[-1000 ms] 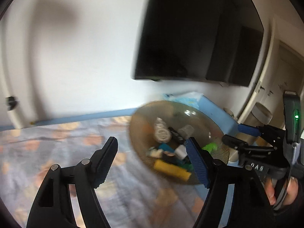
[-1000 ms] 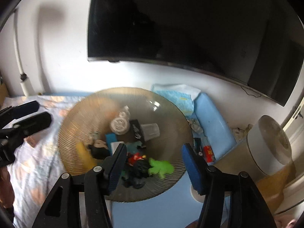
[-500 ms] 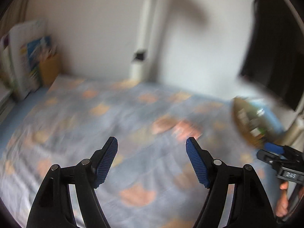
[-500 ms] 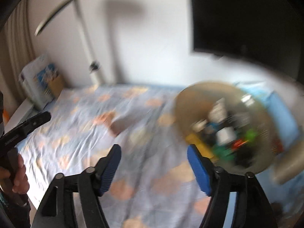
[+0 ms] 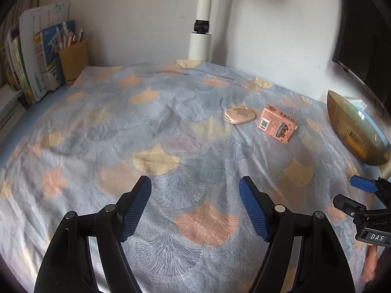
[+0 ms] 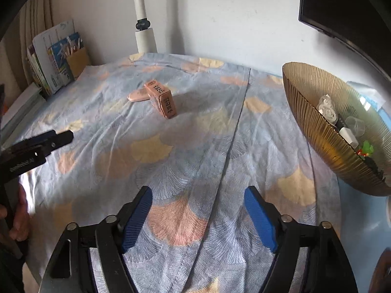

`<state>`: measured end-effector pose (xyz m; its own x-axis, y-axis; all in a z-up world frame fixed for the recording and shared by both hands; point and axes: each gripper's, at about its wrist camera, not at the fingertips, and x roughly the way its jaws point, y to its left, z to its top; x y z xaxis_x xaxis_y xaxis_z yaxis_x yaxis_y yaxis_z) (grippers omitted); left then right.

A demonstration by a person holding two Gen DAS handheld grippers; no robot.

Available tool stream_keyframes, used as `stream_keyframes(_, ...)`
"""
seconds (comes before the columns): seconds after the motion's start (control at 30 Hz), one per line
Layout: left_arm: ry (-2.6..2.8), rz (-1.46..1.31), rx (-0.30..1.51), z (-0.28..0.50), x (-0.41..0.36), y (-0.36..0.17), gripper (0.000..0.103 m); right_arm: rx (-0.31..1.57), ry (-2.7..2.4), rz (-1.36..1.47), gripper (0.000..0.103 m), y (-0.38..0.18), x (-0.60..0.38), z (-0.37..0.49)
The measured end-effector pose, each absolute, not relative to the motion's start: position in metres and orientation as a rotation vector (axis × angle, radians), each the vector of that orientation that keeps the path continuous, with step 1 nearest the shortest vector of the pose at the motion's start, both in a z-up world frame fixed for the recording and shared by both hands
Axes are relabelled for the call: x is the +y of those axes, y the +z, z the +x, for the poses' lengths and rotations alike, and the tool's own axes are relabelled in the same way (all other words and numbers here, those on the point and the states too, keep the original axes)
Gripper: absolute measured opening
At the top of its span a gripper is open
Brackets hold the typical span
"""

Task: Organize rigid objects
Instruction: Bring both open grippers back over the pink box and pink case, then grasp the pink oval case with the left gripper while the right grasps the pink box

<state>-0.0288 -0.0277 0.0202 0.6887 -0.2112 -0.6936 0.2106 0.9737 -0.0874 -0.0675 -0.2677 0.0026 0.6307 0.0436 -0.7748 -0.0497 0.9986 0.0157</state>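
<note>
A pink printed box (image 5: 277, 123) (image 6: 161, 99) and a flat pink rounded case (image 5: 240, 115) (image 6: 138, 96) lie side by side on the patterned cloth. An amber ribbed glass bowl (image 5: 354, 129) (image 6: 325, 131) at the right holds several small items. My left gripper (image 5: 195, 207) is open and empty, low over the cloth, well short of the box. My right gripper (image 6: 198, 214) is open and empty, left of the bowl. Each gripper also shows at the edge of the other's view, the right one (image 5: 359, 190) and the left one (image 6: 58, 136).
A white pole (image 5: 202, 22) stands at the back wall. Books and a brown pen holder (image 5: 73, 61) stand at the back left. A dark screen (image 6: 342, 7) hangs above the bowl.
Both grippers swung left away from the bowl, which has gone from the centre to the right edge. The pink box and case have come into view. Both stay open.
</note>
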Motion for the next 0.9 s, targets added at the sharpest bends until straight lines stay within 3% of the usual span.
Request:
stream_keyframes(0.2,-0.256,-0.004,0.784,-0.030,-0.026,0.022,0.073,0.894,0.050,-0.024,0.077,0.006,-0.267,-0.069)
stream_keyframes(0.33,-0.287,0.143,0.807,-0.029,-0.041,0.038,0.073,1.072,-0.008,-0.129,0.077,0.007,-0.252,-0.053)
stream_keyframes(0.57,-0.417,0.262,0.759,0.013,-0.051,0.067,0.073,0.902,0.147,-0.186,0.077,0.063,-0.216,-0.007)
stream_keyframes(0.67,-0.442,0.250,0.808,0.042,-0.055,0.052,0.072,0.889,0.166,-0.224,0.062,0.060,-0.203,0.024)
stream_keyframes(0.83,-0.518,0.243,0.854,0.078,-0.071,0.032,0.070,0.945,0.109,-0.304,0.053,0.028,-0.191,0.067)
stream_keyframes(0.9,-0.529,0.264,0.862,0.089,-0.080,0.027,0.070,0.973,0.140,-0.265,0.028,0.020,-0.196,0.076)
